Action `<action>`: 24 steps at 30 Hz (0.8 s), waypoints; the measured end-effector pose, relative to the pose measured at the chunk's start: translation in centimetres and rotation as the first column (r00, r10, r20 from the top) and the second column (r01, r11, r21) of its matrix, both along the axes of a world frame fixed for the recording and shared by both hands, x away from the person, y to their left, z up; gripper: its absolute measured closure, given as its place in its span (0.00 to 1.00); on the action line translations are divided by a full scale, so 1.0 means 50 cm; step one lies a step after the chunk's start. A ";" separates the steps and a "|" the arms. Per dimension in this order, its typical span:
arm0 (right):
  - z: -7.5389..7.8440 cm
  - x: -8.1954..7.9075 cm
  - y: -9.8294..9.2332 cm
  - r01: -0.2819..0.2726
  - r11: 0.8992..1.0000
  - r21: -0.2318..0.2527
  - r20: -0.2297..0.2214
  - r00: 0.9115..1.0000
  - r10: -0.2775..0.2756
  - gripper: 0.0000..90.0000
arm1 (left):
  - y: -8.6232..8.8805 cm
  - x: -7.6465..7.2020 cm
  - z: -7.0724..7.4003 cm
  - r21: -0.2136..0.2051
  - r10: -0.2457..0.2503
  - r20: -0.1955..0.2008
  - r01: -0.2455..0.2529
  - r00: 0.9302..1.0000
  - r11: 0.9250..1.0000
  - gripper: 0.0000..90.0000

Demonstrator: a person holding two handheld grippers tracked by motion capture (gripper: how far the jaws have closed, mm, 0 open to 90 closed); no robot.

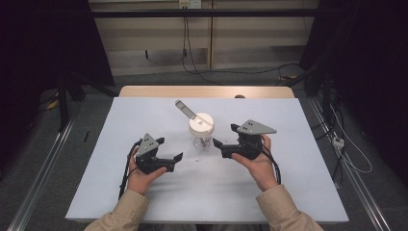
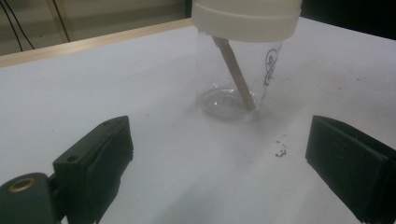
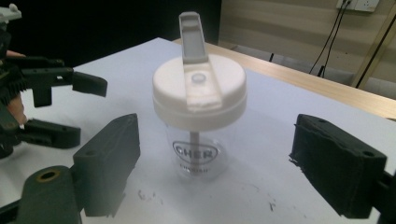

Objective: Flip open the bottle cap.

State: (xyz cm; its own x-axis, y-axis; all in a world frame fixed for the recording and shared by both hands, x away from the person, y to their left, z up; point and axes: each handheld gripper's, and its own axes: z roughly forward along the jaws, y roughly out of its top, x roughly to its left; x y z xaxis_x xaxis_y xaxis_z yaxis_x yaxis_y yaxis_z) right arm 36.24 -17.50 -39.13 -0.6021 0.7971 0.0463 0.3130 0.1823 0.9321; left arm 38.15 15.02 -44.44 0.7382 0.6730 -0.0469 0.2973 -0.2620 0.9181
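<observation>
A clear cup [image 1: 201, 137] with a white lid [image 1: 201, 123] stands upright on the worktop [image 1: 144, 192], between the two grippers and a little beyond them. The left gripper [image 1: 170, 148] is released, its jaws wide apart with nothing between them; the cup sits ahead of it, apart from both jaws. The right gripper [image 1: 226, 135] is also released, its jaws spread wide and empty, with the cup just ahead of the gap and touching neither pad. The lid's flap [image 3: 192, 35] stands flipped up, and a stick [image 2: 235, 72] leans inside the cup. Small dark crumbs [image 2: 280, 149] lie on the worktop near the left gripper's jaw.
</observation>
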 end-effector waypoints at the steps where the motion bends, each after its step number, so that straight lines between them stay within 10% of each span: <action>1: -0.003 -0.004 -0.004 0.000 1.000 -0.008 0.002 1.000 0.000 0.17 | 0.004 -0.002 0.001 0.005 -0.005 0.002 0.005 1.000 1.000 0.08; 24: -0.054 -0.086 -0.110 0.064 0.997 -0.037 -0.012 0.998 -0.065 0.13 | 0.071 -0.038 0.009 -0.017 -0.002 0.003 0.002 1.000 1.000 0.08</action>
State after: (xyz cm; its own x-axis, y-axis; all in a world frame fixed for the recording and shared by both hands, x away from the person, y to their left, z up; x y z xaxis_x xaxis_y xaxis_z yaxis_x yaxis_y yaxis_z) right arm 31.95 -23.01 -41.84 -0.5489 0.8355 0.0239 0.3377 0.1955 0.9207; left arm 36.25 18.57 -43.98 0.7396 0.6707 -0.0562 0.2938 -0.2466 0.9235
